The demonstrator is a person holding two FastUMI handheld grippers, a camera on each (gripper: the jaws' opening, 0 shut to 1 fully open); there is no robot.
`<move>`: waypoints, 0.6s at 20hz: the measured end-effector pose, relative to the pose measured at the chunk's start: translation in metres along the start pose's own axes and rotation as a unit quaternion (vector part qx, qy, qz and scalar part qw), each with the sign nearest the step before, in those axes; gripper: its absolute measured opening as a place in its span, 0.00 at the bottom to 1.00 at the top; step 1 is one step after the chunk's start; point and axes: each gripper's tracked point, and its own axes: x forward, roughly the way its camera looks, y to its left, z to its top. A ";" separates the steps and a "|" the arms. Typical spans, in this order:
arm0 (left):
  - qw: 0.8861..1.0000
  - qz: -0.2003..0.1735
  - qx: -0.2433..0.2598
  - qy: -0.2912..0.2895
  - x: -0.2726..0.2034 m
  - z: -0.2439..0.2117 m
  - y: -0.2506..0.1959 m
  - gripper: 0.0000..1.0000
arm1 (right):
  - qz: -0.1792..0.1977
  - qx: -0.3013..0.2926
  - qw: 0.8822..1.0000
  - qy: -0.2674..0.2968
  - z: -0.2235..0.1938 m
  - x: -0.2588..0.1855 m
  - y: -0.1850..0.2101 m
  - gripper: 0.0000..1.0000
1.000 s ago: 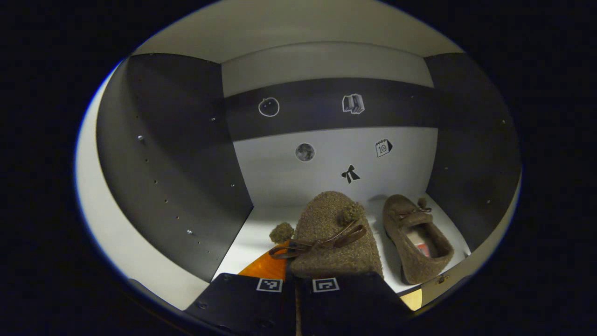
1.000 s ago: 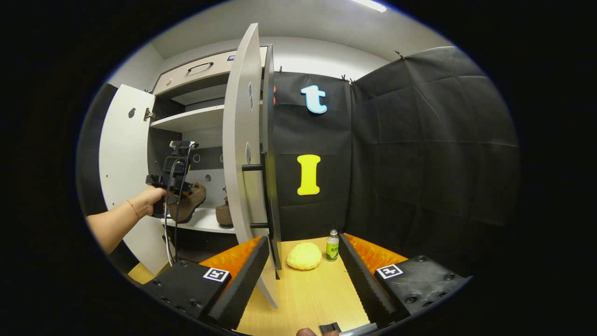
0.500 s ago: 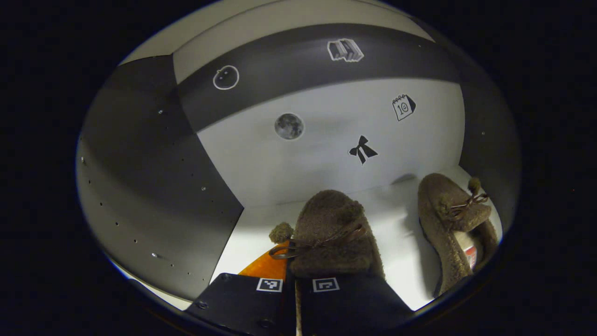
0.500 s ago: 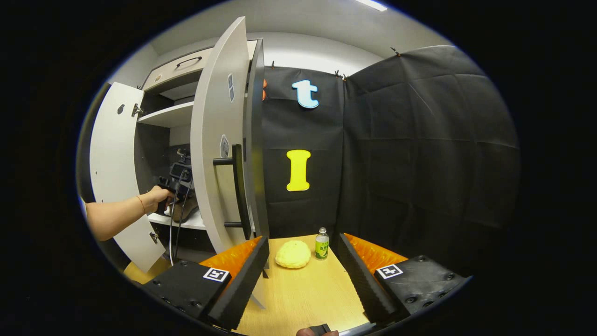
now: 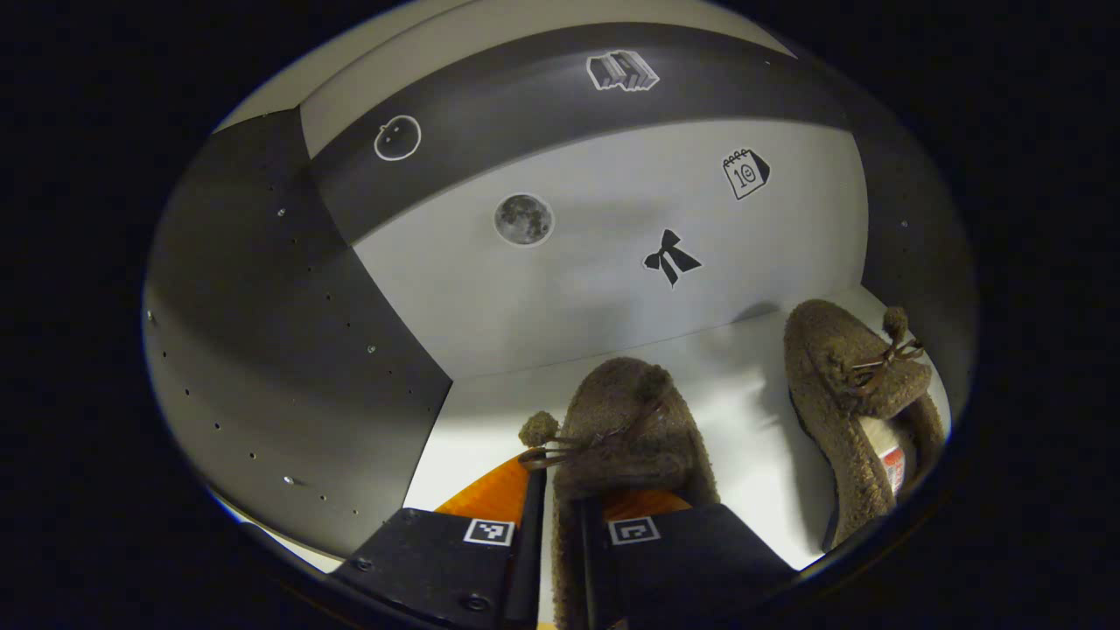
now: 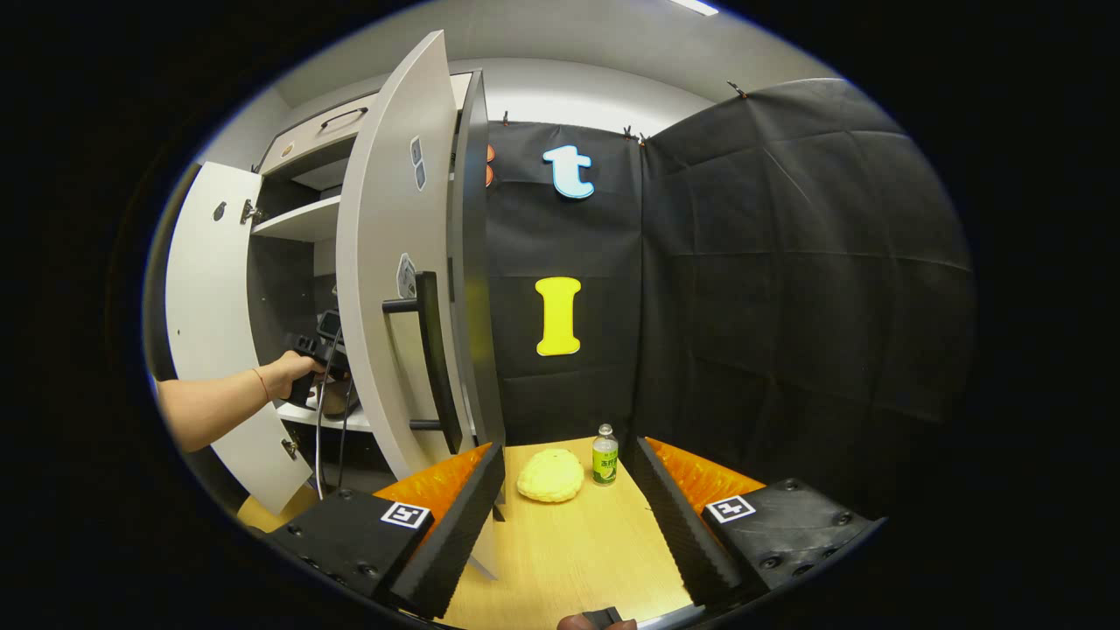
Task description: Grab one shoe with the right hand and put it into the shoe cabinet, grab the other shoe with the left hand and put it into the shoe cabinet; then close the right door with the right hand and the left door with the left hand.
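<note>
A fuzzy brown shoe [image 5: 626, 420] with a thin bow and pompoms lies on the white shelf [image 5: 752, 402] inside the shoe cabinet. Its heel rim runs between the fingers of my left gripper [image 5: 560, 542], which stand slightly apart and open around it. The matching shoe [image 5: 853, 385] lies to the right on the same shelf. In the right gripper view, my right gripper [image 6: 564, 490] hangs open over a wooden table [image 6: 569, 560], holding nothing. The open right door [image 6: 385, 262] with its black handle [image 6: 433, 359] stands just left of it. A hand [image 6: 284, 376] holds the left gripper [image 6: 324, 341] inside the cabinet.
The left door [image 6: 206, 297] stands wide open. A dark side panel [image 5: 289, 367] closes the shelf on the left, and the back wall [image 5: 595, 289] carries small stickers. A yellow lump [image 6: 549, 477] and a small green bottle [image 6: 604, 455] sit on the table by the black cloth.
My left gripper went deeper into the cabinet, lowered the shoe onto the shelf and spread its fingers. The right gripper view shifted, bringing the right door's handle closer.
</note>
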 end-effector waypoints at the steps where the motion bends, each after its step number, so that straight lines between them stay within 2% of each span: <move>1: 1.000 0.006 0.008 -0.007 -0.003 0.003 0.005 0.38 | 0.003 0.003 1.000 -0.001 0.001 0.002 0.002 0.98; 3: 1.000 0.003 0.012 -0.020 -0.014 0.007 0.006 0.63 | 0.008 0.002 1.000 -0.004 0.003 0.004 0.006 0.99; 8: 0.997 -0.008 -0.020 -0.079 -0.055 0.006 0.013 0.93 | 0.015 -0.001 1.000 -0.014 0.011 0.006 0.012 0.99; 9: 0.995 -0.008 -0.020 -0.097 -0.065 0.007 0.014 0.96 | 0.015 0.000 1.000 -0.018 0.014 0.007 0.012 0.99; 12: 0.989 -0.023 -0.028 -0.140 -0.100 0.008 0.012 0.96 | 0.014 0.001 1.000 -0.026 0.021 0.009 0.012 0.99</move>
